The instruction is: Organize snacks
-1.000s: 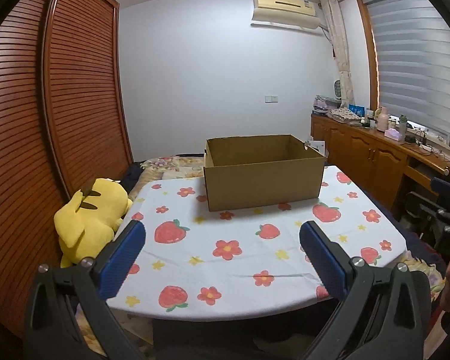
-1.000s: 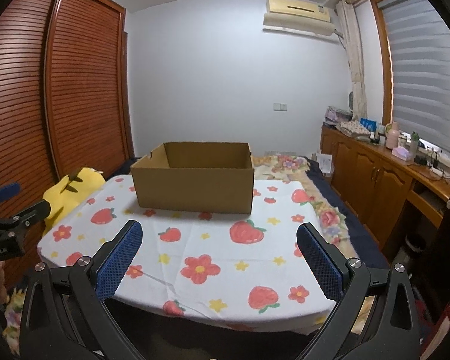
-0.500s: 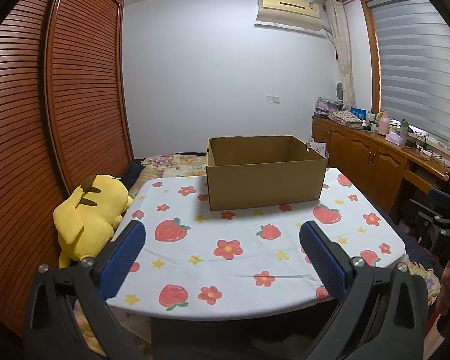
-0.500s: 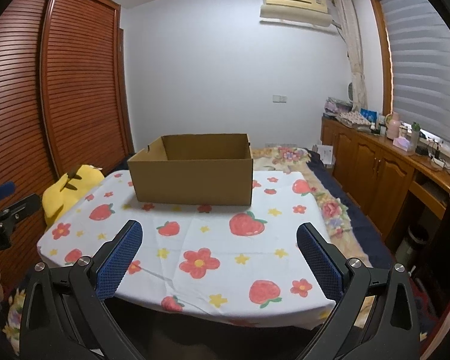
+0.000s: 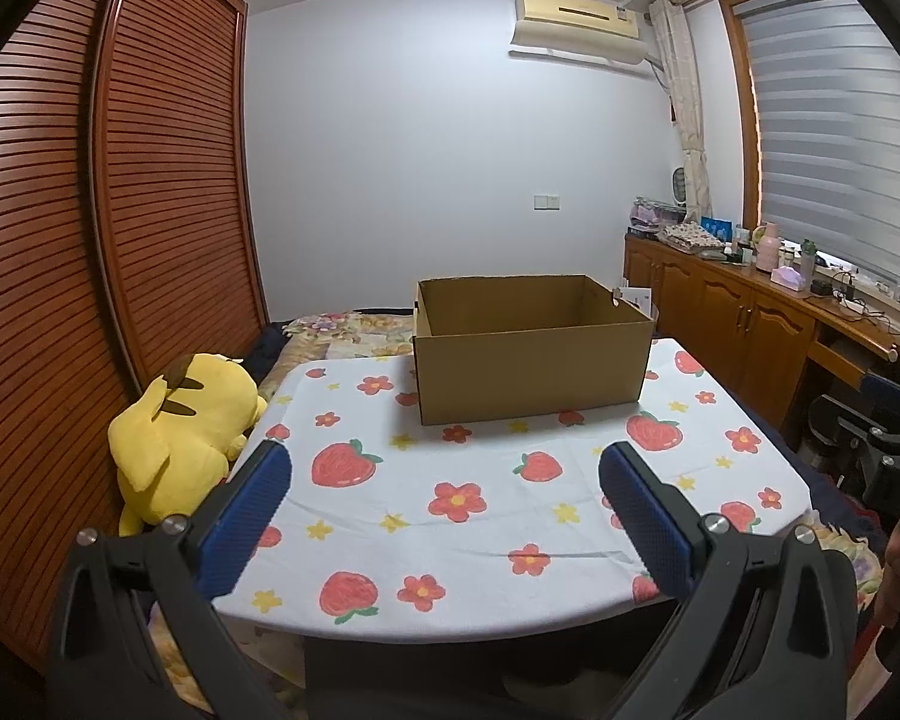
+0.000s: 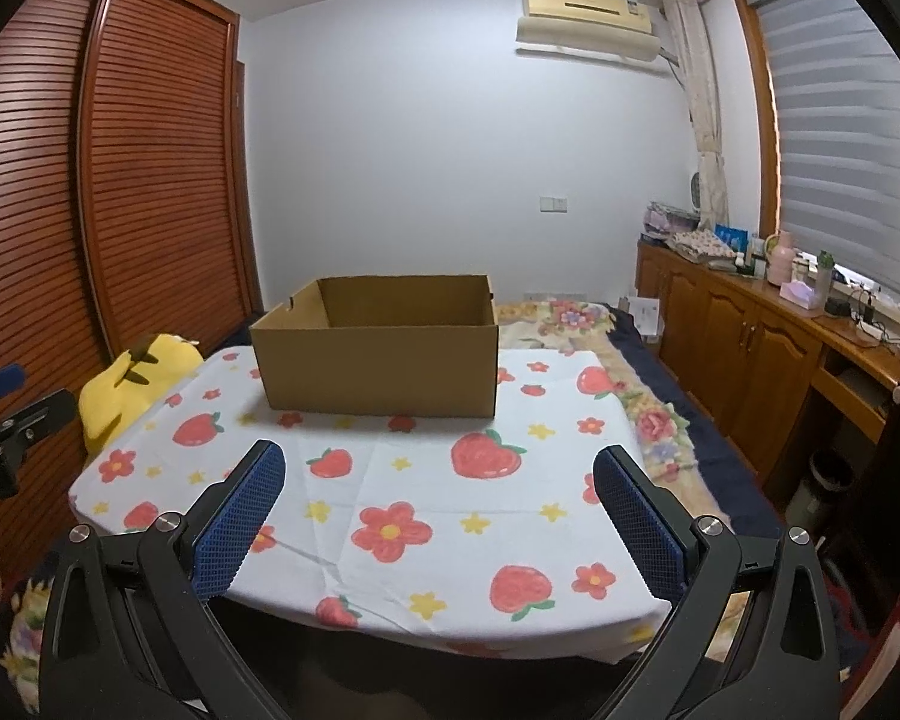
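Both the left gripper (image 5: pixel 444 483) and the right gripper (image 6: pixel 438 480) hang with blue pads spread wide and nothing between them, short of the table (image 5: pixel 360 516). Beyond them the cardboard box (image 5: pixel 528 369) sits open-topped at the far end, probably to receive snacks. No snacks are in view.

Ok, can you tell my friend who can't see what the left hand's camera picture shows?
An open cardboard box sits at the far side of a table covered with a strawberry-and-flower cloth. The left gripper hangs open in front of it, holding nothing. A yellow plush toy lies left of the table, beside a wooden wardrobe.
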`<state>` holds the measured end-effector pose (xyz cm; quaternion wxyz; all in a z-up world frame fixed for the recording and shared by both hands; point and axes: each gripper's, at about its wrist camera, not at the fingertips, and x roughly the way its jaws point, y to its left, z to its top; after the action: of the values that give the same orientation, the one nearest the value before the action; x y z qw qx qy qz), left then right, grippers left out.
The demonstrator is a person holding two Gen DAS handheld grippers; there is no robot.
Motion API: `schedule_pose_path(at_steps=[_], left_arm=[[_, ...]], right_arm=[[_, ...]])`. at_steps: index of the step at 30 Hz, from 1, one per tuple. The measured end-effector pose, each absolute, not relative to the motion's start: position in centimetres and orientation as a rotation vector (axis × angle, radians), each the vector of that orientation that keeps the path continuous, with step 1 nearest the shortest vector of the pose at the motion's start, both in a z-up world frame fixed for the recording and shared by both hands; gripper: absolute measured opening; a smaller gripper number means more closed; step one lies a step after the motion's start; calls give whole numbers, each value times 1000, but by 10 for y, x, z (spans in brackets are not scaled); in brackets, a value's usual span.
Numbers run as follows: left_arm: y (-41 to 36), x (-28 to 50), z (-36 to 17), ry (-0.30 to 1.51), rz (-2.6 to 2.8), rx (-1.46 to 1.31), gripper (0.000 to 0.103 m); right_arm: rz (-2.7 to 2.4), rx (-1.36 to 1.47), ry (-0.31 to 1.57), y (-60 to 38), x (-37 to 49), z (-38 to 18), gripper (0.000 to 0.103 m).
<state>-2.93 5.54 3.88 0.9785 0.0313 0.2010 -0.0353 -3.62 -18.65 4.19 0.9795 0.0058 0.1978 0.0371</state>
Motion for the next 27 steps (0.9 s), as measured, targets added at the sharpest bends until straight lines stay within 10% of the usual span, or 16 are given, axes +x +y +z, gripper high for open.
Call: schedule_pose_path(at_steps=[27], left_arm=[[56,-30,38,406,-71,61,103]], right_arm=[[80,13,395,-184,-35,46,103]])
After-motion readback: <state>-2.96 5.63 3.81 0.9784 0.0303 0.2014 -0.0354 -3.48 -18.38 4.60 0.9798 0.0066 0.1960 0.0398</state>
